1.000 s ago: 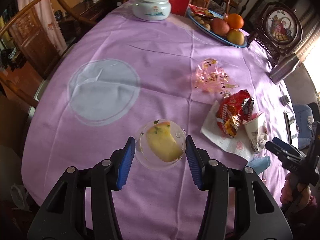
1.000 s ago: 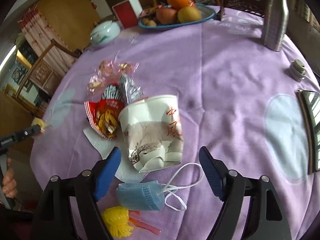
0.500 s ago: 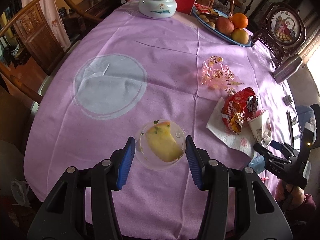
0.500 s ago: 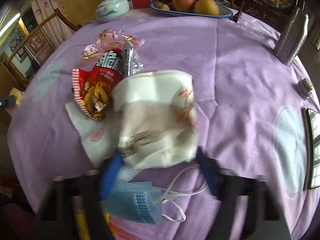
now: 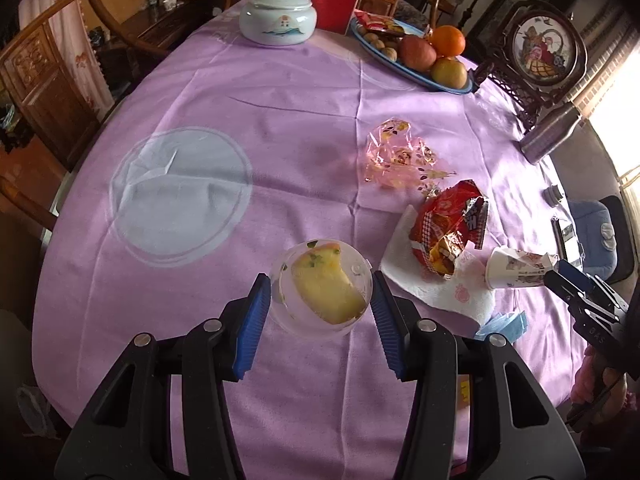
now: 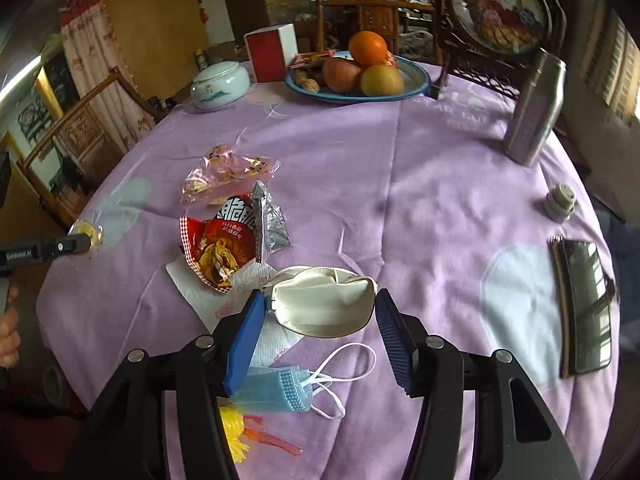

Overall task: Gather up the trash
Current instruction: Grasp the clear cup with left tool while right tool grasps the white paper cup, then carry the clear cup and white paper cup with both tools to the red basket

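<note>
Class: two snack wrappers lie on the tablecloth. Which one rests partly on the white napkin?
The red wrapper, overlapping the napkin. The pink transparent wrapper lies on bare cloth beyond it.

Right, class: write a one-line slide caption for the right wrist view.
Right gripper closing on a crushed paper cup above a purple tablecloth littered with wrappers.

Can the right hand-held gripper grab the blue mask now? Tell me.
Probably not yet. The right hand-held gripper has a crushed paper cup between its closing jaws. The mask lies uncovered just below them, so once the cup is dropped the way looks free.
</note>
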Demonstrator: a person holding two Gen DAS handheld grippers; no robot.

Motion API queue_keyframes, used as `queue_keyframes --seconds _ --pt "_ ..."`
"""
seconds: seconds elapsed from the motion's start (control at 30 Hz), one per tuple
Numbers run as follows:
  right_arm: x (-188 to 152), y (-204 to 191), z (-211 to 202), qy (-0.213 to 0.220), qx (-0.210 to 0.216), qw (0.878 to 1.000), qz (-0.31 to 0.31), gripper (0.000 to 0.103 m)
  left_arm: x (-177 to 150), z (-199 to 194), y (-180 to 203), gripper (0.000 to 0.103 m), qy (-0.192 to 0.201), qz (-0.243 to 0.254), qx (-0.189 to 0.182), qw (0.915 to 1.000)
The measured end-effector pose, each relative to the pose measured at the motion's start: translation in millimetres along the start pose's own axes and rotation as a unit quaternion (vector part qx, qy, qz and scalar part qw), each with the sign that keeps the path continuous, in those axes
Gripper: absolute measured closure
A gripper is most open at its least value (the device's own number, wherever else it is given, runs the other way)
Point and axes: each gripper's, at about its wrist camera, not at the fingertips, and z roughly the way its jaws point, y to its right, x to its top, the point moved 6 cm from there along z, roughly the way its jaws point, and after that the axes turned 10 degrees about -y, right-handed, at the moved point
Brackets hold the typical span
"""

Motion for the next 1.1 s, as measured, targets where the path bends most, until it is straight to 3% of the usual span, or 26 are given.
queue_keyframes --seconds 0.23,0.4,0.57,0.6,0.67,0.7,0.73,0.83,1.0,1.1 --pt "9.6 1.4 16.3 0.010 0.016 0.999 0.032 0.040 0.5 -6.4 -6.3 0.052 0.006 -0.006 0.006 0.9999" --pt "12.5 4.5 17.2 0.022 0.031 0.998 0.044 0.042 -1.7 -12.1 -13.2 0.052 0.010 -0.013 0.013 0.9998" --pt "20.9 0.1 -26.0 0.086 0.026 0.995 0.033 0.043 -2.1 -21.5 -17.9 0.052 0.022 -0.020 0.012 0.9995" --pt "22.6 -1.6 -29.6 0.097 0.006 0.995 0.016 0.043 -1.7 -23.2 -18.1 0.052 0.025 -0.020 0.009 0.9995" --pt "20.3 7.3 -3.4 0.045 -0.030 0.998 0.019 0.043 -1.3 -21.7 -18.1 0.052 0.025 -0.020 0.006 0.9995" --pt "17.4 10.9 -4.2 0.043 0.010 0.998 0.050 0.043 -1.4 -20.2 -18.2 0.052 0.023 -0.021 0.005 0.9995" --pt "16.7 8.5 -12.6 0.055 0.026 0.997 0.056 0.043 -2.1 -19.6 -18.1 0.052 0.021 -0.020 0.005 0.9996" --pt "18.5 -2.9 -40.6 0.091 -0.007 0.995 0.029 0.043 -4.2 -21.3 -17.6 0.052 0.024 -0.016 0.002 0.9996" --pt "26.6 -10.2 -80.3 0.134 0.005 0.991 0.025 0.043 -1.4 -21.4 -15.5 0.052 0.025 -0.010 -0.007 0.9996" --pt "28.5 -9.9 -85.9 0.135 0.014 0.990 0.031 0.043 0.8 -23.9 -13.0 0.052 0.030 -0.005 -0.014 0.9994"
